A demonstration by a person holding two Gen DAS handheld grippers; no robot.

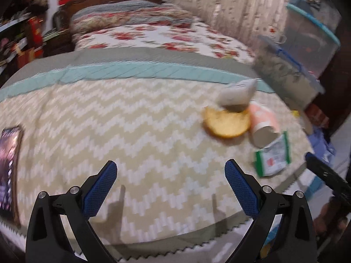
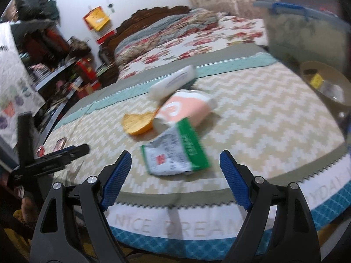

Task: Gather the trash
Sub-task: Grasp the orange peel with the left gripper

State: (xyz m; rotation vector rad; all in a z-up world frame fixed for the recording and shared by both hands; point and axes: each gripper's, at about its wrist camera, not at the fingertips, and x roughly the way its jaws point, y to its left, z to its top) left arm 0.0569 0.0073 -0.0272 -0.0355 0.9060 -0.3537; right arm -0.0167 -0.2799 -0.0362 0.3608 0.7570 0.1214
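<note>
Hovering over bedspread (image 2: 263, 109), both empty: left gripper (image 1: 170, 171) released, right gripper (image 2: 175, 160) released near green-white wrapper (image 2: 175, 153), seemingly untouched.

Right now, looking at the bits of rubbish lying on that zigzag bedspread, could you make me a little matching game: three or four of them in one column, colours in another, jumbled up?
Things:
1. flat packet
2. tube
3. peel
4. carton

Colours:
A. orange-yellow
B. pale pink
C. green and white
D. white

Pairs: 1-C, 2-D, 3-A, 4-B
</note>
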